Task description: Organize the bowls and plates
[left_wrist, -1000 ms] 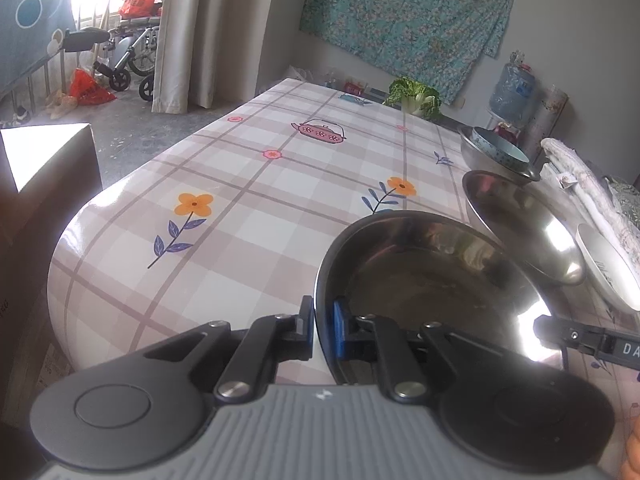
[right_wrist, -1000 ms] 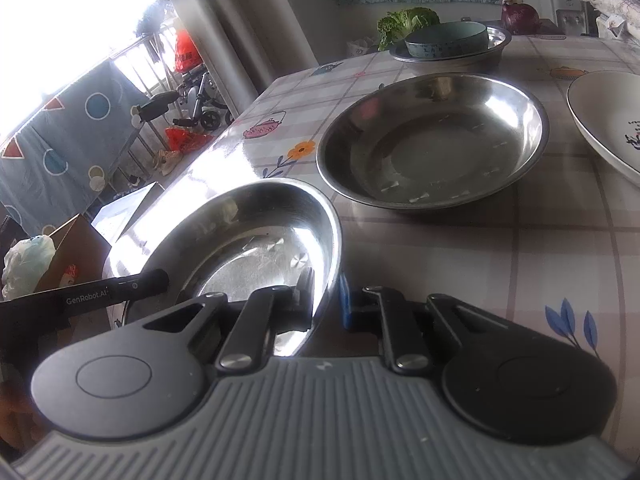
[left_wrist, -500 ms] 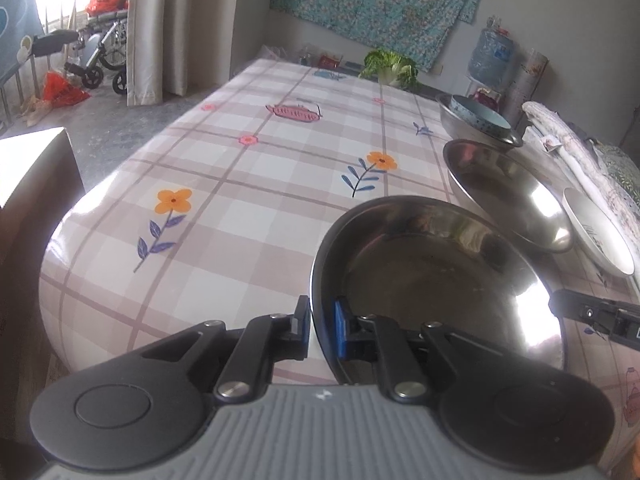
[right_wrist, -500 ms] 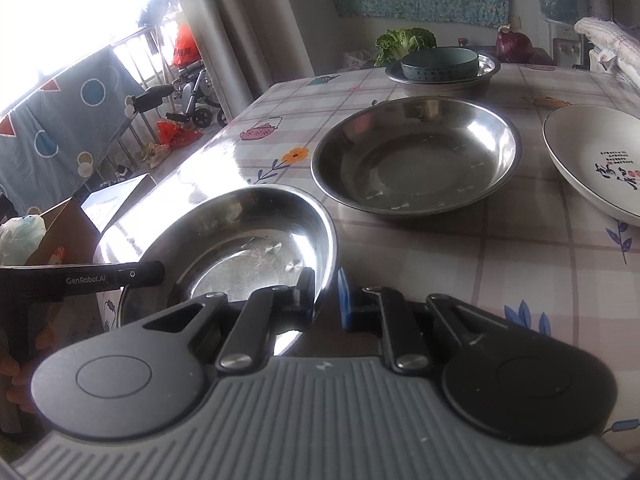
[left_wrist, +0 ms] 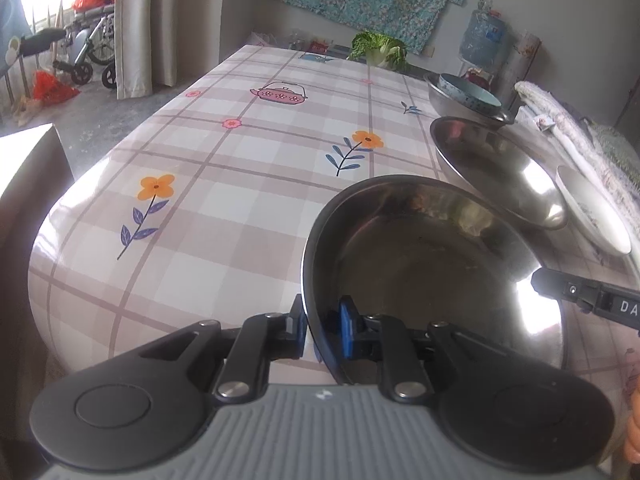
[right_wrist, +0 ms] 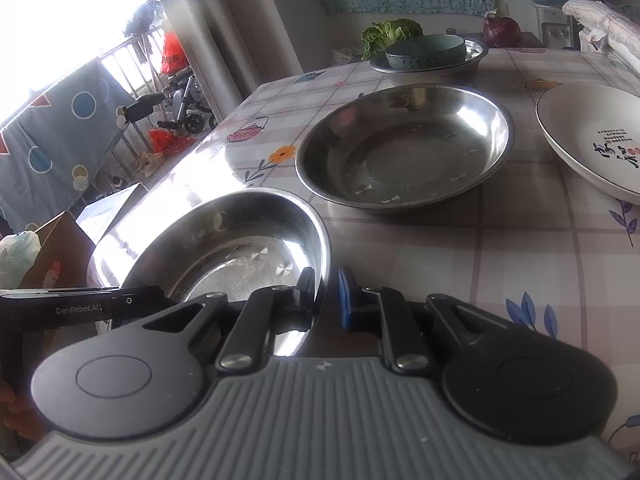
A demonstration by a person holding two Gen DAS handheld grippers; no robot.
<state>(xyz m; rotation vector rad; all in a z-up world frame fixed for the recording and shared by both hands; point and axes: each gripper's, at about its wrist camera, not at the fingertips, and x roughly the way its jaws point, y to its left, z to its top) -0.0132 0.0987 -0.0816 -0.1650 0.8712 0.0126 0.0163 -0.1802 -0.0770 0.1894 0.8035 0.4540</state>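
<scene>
Tongs (left_wrist: pixel 323 330) (right_wrist: pixel 325 294) pinch round, shiny steel bowl's (left_wrist: pixel 432 264) thin rim.

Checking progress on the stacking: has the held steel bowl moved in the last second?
Yes. In the right wrist view the held bowl has drawn back from the larger steel bowl and sits higher above the table.

Left wrist view: bare tablecloth (left_wrist: pixel 248 168) from 9 to 12 o'clock offers open passage; at 1 to 3 o'clock the steel basin (left_wrist: pixel 496 168), white plate (left_wrist: pixel 592 216) and stacked bowls (left_wrist: pixel 468 98) stand close together, leaving only narrow gaps; cabbage (left_wrist: pixel 378 50) blocks the far edge.
</scene>
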